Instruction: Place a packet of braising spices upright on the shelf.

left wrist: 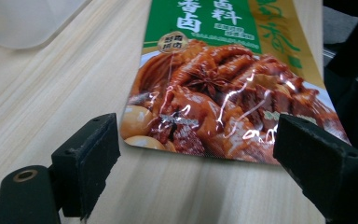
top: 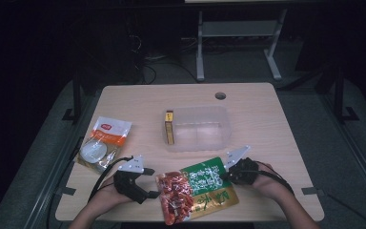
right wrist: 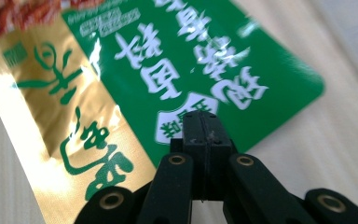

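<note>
A green and gold food pouch (top: 198, 188) with a picture of braised meat lies flat near the table's front edge. My left gripper (top: 150, 183) is at the pouch's left end, open. In the left gripper view its pads (left wrist: 91, 158) stand wide on either side of the pouch's (left wrist: 214, 93) picture end, not touching it. My right gripper (top: 226, 175) is at the pouch's right edge. In the right gripper view its jaws (right wrist: 200, 121) are shut together with the tips over the green part of the pouch (right wrist: 168, 60). Nothing shows pinched between them.
A clear plastic container (top: 205, 136) stands mid-table behind the pouch, with a small yellow and brown box (top: 169, 126) upright at its left wall. An orange and white packet (top: 102, 143) lies at the left edge. A cable hole (top: 220, 95) is at the back.
</note>
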### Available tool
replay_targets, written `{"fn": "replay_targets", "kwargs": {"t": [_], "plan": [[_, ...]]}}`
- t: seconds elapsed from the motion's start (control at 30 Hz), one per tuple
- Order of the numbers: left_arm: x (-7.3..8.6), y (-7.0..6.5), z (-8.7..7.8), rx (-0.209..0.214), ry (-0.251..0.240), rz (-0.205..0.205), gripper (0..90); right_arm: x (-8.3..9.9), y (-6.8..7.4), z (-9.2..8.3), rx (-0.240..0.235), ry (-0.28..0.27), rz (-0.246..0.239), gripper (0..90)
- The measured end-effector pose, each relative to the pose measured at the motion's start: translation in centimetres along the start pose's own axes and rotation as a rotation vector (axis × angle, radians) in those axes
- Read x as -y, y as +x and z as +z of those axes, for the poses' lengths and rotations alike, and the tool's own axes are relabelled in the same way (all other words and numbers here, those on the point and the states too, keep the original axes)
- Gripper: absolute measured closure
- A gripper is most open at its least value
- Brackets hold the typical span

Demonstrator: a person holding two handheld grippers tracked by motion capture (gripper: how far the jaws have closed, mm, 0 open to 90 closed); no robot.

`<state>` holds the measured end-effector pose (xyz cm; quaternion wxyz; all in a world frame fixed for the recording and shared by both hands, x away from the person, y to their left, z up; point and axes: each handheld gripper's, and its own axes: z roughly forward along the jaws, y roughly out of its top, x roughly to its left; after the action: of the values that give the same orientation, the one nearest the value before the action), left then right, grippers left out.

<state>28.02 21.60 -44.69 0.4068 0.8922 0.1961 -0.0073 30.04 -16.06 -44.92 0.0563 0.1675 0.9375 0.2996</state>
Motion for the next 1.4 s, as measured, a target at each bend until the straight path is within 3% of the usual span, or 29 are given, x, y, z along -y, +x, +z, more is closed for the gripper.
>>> {"fn": "replay_targets", "kwargs": {"t": [0.03, 0.07, 0.1, 0.13, 0.17, 0.3, 0.4, 0.6, 0.87, 1.3, 1.4], "plan": [[0.0, 0.0, 0.0, 0.000, 0.000, 0.000, 13.0, 0.0, 0.0, 0.0, 0.000, 0.000, 0.000, 89.0], [-0.4, -0.1, 0.2, -0.009, 0.004, 0.016, 12.8, 0.3, 0.0, -0.7, 0.021, -0.034, 0.041, 76.3], [-0.6, -0.2, 0.4, -0.009, 0.002, 0.013, 12.5, 0.4, 0.0, -0.9, 0.046, -0.044, 0.051, 69.2], [-0.9, -0.2, 0.6, -0.006, 0.001, 0.018, 12.5, 0.5, 0.0, -1.1, 0.062, -0.050, 0.069, 63.1], [-0.9, -0.2, 0.6, -0.006, 0.001, 0.018, 12.5, 0.5, 0.0, -1.1, 0.062, -0.050, 0.069, 63.1], [-1.9, -0.4, 2.2, 0.011, 0.019, 0.037, 12.0, 1.5, 0.2, -2.0, 0.079, -0.098, 0.161, 39.8], [-2.9, -0.4, 4.0, 0.027, 0.055, 0.065, 11.9, 2.3, 0.4, -2.6, 0.104, -0.116, 0.181, 35.2], [-3.7, -0.1, 5.4, 0.028, 0.070, 0.070, 11.9, 3.7, 0.9, -3.8, 0.140, -0.161, 0.225, 32.9], [-3.4, 0.0, 6.9, 0.009, 0.090, 0.094, 11.6, 3.9, 0.6, -3.7, 0.126, -0.164, 0.207, 32.7], [-3.2, -0.4, 7.0, -0.014, 0.082, 0.134, 14.2, 4.0, 0.6, -3.6, 0.132, -0.157, 0.199, 33.4], [-3.2, -0.6, 6.9, -0.014, 0.084, 0.145, 21.4, 3.9, 0.7, -3.5, 0.129, -0.153, 0.194, 33.5]]}}
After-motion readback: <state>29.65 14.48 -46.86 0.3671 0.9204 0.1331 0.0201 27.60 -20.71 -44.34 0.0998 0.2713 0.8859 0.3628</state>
